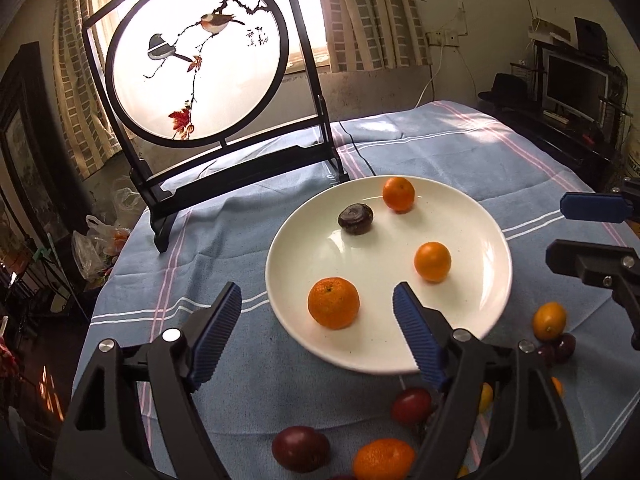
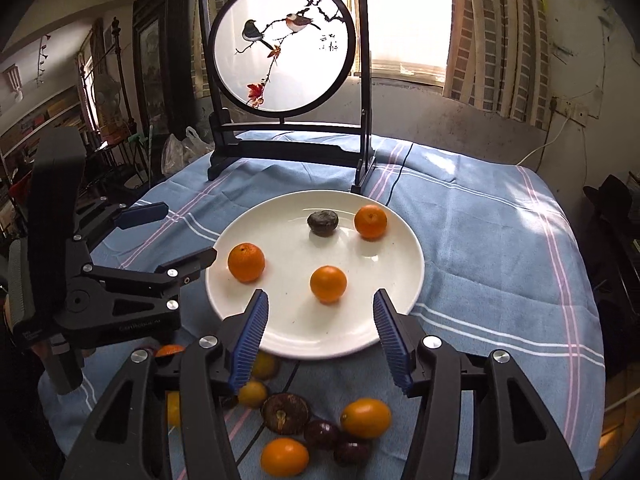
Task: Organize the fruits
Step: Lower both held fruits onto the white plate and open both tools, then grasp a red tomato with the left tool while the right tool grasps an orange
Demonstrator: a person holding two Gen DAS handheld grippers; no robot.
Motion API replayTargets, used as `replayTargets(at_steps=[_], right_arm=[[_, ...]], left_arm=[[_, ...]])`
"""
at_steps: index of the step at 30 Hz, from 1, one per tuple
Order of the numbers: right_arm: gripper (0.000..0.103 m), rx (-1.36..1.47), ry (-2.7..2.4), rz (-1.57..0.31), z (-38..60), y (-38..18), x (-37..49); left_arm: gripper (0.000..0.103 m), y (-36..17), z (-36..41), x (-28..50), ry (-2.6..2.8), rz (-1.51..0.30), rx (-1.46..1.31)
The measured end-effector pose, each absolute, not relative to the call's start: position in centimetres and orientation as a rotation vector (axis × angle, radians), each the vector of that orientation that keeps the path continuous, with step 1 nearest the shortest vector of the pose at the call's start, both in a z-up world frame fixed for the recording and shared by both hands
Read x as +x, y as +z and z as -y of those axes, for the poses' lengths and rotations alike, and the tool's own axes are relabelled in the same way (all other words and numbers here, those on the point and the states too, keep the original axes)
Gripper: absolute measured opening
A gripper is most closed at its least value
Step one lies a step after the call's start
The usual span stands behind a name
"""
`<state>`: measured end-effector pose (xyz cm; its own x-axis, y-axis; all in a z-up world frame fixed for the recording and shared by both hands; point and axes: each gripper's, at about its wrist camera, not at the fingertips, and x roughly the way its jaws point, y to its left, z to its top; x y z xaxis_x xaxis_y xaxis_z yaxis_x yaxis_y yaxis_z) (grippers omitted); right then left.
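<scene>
The round white plate (image 1: 472, 320) is sitting in the middle of the blue striped cloth (image 1: 192, 248). The left gripper (image 1: 318, 308) is hanging over the plate's near left edge, jaws standing wide and holding nothing, with a bumpy orange mandarin (image 1: 333, 302) lying on the plate between them. Right of it, the right gripper (image 2: 320, 322) is hovering over the plate's near edge, partly open and empty too. A smooth orange fruit (image 2: 328, 283) is sitting just past it. More orange and dark red fruits (image 2: 322, 434) are waiting on the cloth in front of the plate. I think picking one loose fruit at a time, gently, is working best. Behind the plate, a round bird picture in a black stand (image 2: 284, 48) is glowing by the window.
</scene>
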<state>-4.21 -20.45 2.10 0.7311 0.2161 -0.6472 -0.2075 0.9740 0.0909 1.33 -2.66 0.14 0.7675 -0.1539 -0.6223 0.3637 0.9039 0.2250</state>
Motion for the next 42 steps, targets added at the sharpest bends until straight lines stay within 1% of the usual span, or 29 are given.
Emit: replayTargets(at_steps=[7,13,16,20,24,26,28,29,30,31,32,33,34,35,36,42], right_arm=[[0.057,-0.022,0.242,-0.727,20.0,0.7,-10.8],[0.057,-0.083,0.227,-0.805,19.8,-3.4,-14.6],[0.057,-0.096,0.229,-0.854,19.4,-5.5,-14.8],[0.057,-0.06,0.255,-0.889,18.7,-6.8,-13.6],[0.057,-0.033,0.254,-0.923,18.2,-7.7,-11.9],[0.056,-0.013,0.267,-0.943,18.0,-8.0,-11.2],[0.047,-0.015,0.261,-0.956,17.8,-8.3,-10.7],[0.039,-0.012,0.26,-0.96,17.8,-8.4,-10.5],[0.037,-0.008,0.256,-0.958,17.8,-8.4,-10.5],[0.036,-0.005,0.26,-0.954,17.8,-8.3,-10.5],[0.036,-0.007,0.259,-0.946,17.9,-8.1,-10.6],[0.036,-0.013,0.255,-0.939,17.9,-8.0,-10.8],[0.036,-0.014,0.261,-0.939,18.0,-7.9,-10.9],[0.036,-0.012,0.261,-0.935,18.1,-7.8,-11.1],[0.036,-0.012,0.255,-0.928,18.2,-7.6,-11.3],[0.036,-0.015,0.262,-0.92,18.5,-7.2,-12.4]], left_arm=[[0.082,0.2,0.5,-4.5,-0.324,-0.614,0.346],[0.083,-3.2,-1.8,-9.5,-0.399,-0.666,0.364],[0.083,-5.5,-1.8,-10.9,-0.438,-0.712,0.398],[0.083,-7.7,-1.4,-11.1,-0.462,-0.766,0.415],[0.083,-8.2,-1.3,-9.9,-0.491,-0.823,0.385],[0.081,-8.3,-1.0,-9.2,-0.476,-0.83,0.395],[0.08,-8.3,-0.8,-8.8,-0.467,-0.826,0.408],[0.079,-8.3,-0.7,-8.7,-0.47,-0.821,0.416],[0.072,-8.1,-0.6,-8.9,-0.464,-0.808,0.43],[0.064,-8.0,-0.6,-9.0,-0.452,-0.8,0.445],[0.059,-7.9,-0.7,-9.2,-0.453,-0.796,0.449],[0.048,-7.5,-0.9,-9.4,-0.461,-0.784,0.441],[0.035,-7.3,-1.2,-9.4,-0.475,-0.792,0.427],[0.03,-7.0,-1.5,-9.4,-0.495,-0.803,0.404],[0.018,-6.8,-1.7,-9.4,-0.518,-0.819,0.381],[0.02,-7.0,-2.2,-10.0,-0.533,-0.816,0.374]])
